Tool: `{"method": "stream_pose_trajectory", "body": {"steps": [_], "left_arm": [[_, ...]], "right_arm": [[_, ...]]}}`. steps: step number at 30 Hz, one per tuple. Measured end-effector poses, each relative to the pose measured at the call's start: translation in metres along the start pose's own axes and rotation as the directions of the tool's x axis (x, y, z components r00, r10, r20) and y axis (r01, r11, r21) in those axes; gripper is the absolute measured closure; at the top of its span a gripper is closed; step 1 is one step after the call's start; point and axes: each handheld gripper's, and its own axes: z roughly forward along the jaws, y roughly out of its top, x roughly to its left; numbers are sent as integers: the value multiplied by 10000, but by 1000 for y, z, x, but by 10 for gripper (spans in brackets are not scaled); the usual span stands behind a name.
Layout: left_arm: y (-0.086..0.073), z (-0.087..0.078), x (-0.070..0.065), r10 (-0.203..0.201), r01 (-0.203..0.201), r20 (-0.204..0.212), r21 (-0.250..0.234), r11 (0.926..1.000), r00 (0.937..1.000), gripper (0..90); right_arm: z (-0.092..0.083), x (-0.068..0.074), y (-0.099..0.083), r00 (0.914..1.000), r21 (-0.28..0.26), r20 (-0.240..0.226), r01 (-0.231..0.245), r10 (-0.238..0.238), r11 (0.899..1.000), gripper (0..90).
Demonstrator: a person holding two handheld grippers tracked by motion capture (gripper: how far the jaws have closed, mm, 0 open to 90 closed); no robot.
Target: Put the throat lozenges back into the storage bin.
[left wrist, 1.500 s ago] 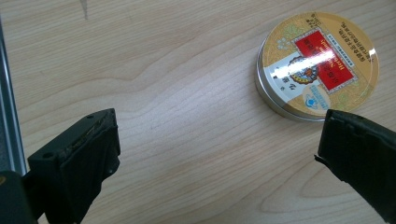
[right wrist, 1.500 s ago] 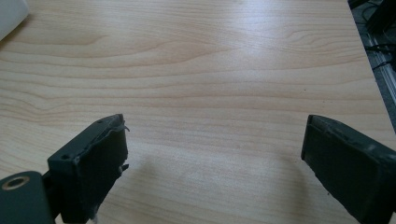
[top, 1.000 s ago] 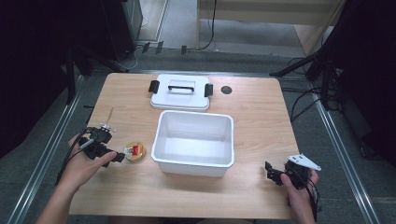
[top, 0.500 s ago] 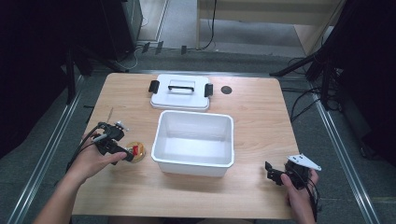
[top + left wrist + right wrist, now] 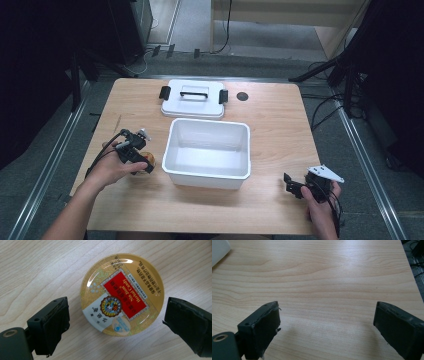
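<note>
A round gold candy tin (image 5: 122,295) with a red and white label lies flat on the wooden table (image 5: 275,125). My left gripper (image 5: 115,315) hovers over it, open, one jaw on each side of the tin, neither touching it. In the high view the left gripper (image 5: 140,160) points down at the tin (image 5: 150,161), just left of the white bin (image 5: 207,175). My right gripper (image 5: 291,187) is held low near the table's front right, and in its own view the right gripper (image 5: 325,325) is open over bare wood.
The open white bin is empty and stands mid-table; its corner (image 5: 219,250) shows in the right gripper view. Its white lid (image 5: 194,97) with black clips lies behind it. A small black disc (image 5: 242,96) sits beside the lid.
My left gripper has moved right, toward the bin, and now stands over the tin with its jaws astride it. The right gripper has stayed put.
</note>
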Motion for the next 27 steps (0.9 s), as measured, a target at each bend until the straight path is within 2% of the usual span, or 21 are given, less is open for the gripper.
{"method": "stream_pose_trajectory", "body": {"steps": [2, 7, 11, 13, 16, 21, 27], "left_arm": [[3, 2, -1, 101, -100, -80, 102, 9999, 9999, 75], [8, 7, -5, -55, 58, -297, 108, 9999, 9995, 134], [10, 11, -8, 8, -1, -289, 221, 9998, 9996, 157], [10, 11, -8, 84, -76, -361, 225, 9997, 9993, 199], [9, 9, -6, 168, -164, -196, 201, 9997, 9997, 205], [6, 1, -4, 304, -306, 102, 186, 9994, 9995, 208], [5, -17, -3, 476, -476, 59, 43, 9989, 9989, 209]], "right_arm": [[0, 0, 0, 10000, 5, -14, 16, -16, 10000, 71], [0, 0, 0, 10000, 19, -22, 25, -25, 10000, 71], [0, 0, 0, 10000, 20, -25, 25, -25, 10000, 71], [0, 0, 0, 10000, 23, -28, 17, -17, 10000, 71], [0, 0, 0, 10000, 25, -46, 14, -14, 10000, 71], [0, 0, 0, 10000, 32, -46, 12, -12, 10000, 71], [0, 0, 0, 10000, 32, -28, 17, -17, 10000, 71]]}}
